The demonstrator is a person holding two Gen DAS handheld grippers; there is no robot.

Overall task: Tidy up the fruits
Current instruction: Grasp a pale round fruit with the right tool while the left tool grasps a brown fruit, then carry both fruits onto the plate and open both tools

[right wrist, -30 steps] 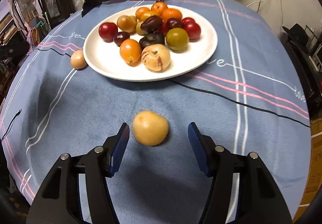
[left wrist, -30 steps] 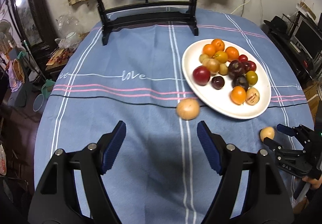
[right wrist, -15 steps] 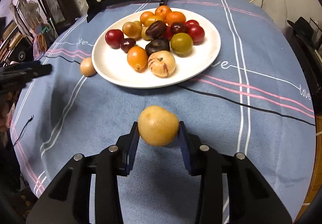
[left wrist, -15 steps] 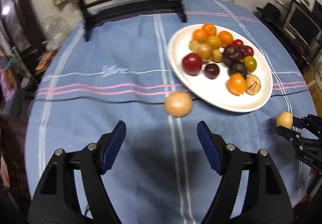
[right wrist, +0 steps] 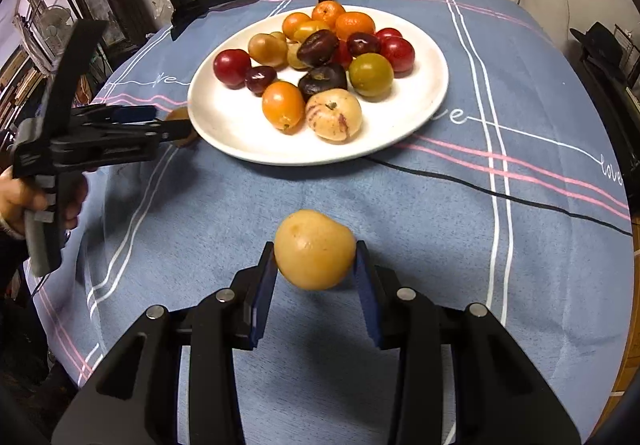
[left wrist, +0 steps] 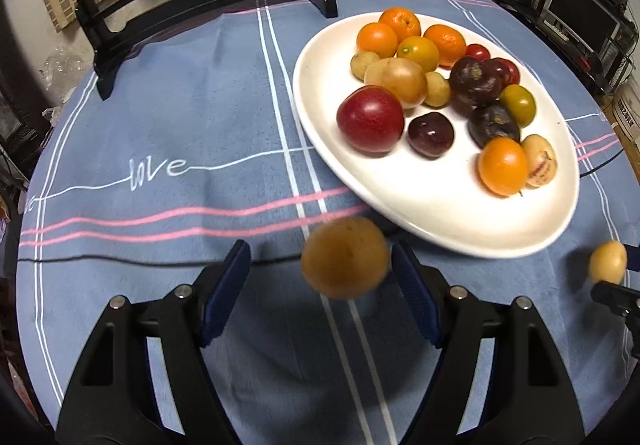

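A tan round fruit (left wrist: pixel 344 257) lies on the blue cloth by the near rim of the white plate (left wrist: pixel 440 239). My left gripper (left wrist: pixel 320 265) straddles it. Its jaws are closing; the left pad still stands apart from the fruit. In the right wrist view the left gripper (right wrist: pixel 160 125) reaches in beside the plate (right wrist: pixel 224 117) and half hides that fruit (right wrist: pixel 180 115). My right gripper (right wrist: pixel 315 257) is shut on a yellow fruit (right wrist: pixel 315 249), with both pads pressing its sides. That yellow fruit (left wrist: pixel 608 263) also shows at the right edge of the left wrist view.
The plate holds several fruits: oranges, red and dark plums, a green one and a striped pale one. A black wooden stand (left wrist: pixel 208 1) with a round screen rises at the table's far edge. A person's hand (right wrist: pixel 24 201) grips the left handle. Furniture crowds both sides of the table.
The left gripper came down and forward until the tan fruit sat between its jaws. The right gripper closed on the yellow fruit and has kept hold of it.
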